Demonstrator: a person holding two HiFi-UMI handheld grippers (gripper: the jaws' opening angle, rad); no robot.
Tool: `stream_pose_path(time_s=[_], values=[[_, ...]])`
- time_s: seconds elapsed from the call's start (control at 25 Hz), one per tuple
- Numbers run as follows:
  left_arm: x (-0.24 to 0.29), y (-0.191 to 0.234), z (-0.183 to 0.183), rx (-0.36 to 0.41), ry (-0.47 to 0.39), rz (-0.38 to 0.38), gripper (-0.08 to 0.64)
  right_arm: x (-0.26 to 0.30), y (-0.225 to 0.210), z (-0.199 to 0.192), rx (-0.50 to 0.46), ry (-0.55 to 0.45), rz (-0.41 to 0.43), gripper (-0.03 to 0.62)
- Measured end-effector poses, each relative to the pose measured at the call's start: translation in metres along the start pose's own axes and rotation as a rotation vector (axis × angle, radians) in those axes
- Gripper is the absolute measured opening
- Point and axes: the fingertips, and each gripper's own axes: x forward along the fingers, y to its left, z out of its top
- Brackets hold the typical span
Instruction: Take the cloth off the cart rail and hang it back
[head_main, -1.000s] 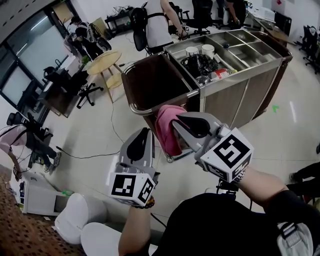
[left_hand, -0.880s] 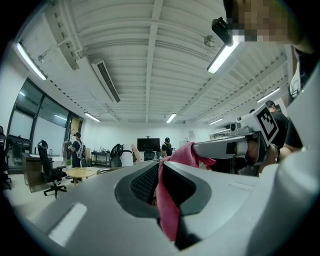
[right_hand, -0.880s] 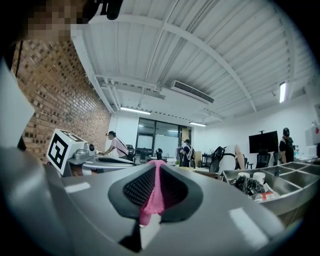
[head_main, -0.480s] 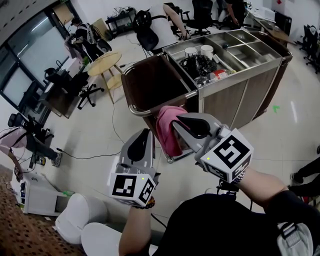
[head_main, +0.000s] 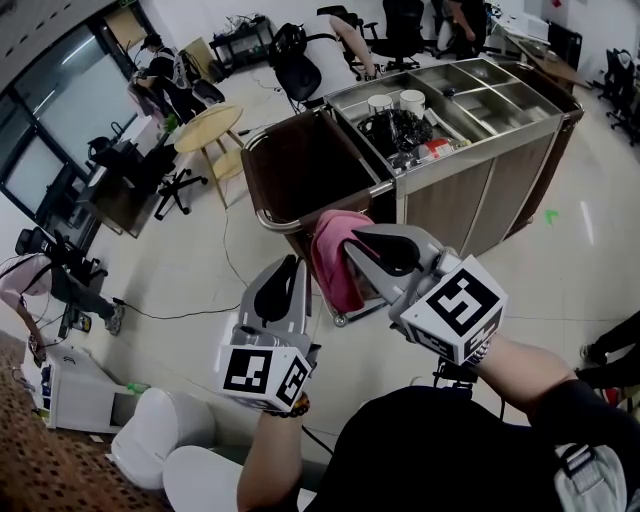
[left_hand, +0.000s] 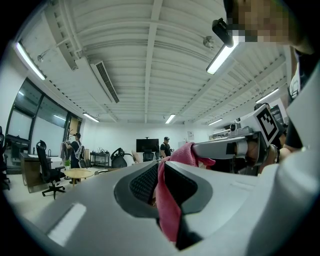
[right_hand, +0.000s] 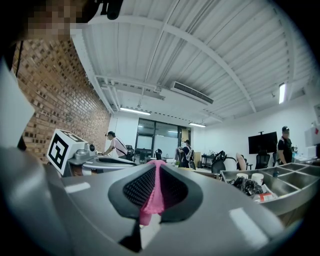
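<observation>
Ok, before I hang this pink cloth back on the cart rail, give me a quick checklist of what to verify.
1. Grip of the left gripper on the cloth: ok, the jaws are shut on it.
2. Grip of the right gripper on the cloth: ok, pink fabric is pinched between its pads.
3. The cloth runs from one gripper to the other: ok, as the left gripper view shows.
4. The cart rail is in sight and bare where it shows: ok.
5. The cloth is lifted clear of the cart rail: cannot tell; the two overlap in the head view.
</observation>
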Motion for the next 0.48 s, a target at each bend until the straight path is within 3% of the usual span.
stream_pose_path(time_s=[0.48], values=[[0.0015,0.0027,-0.0018,-0.009,-0.002,-0.002,0.032,0.0023,-0.0008,-0.0002,-0.006,0.001,-0.006,0.021]])
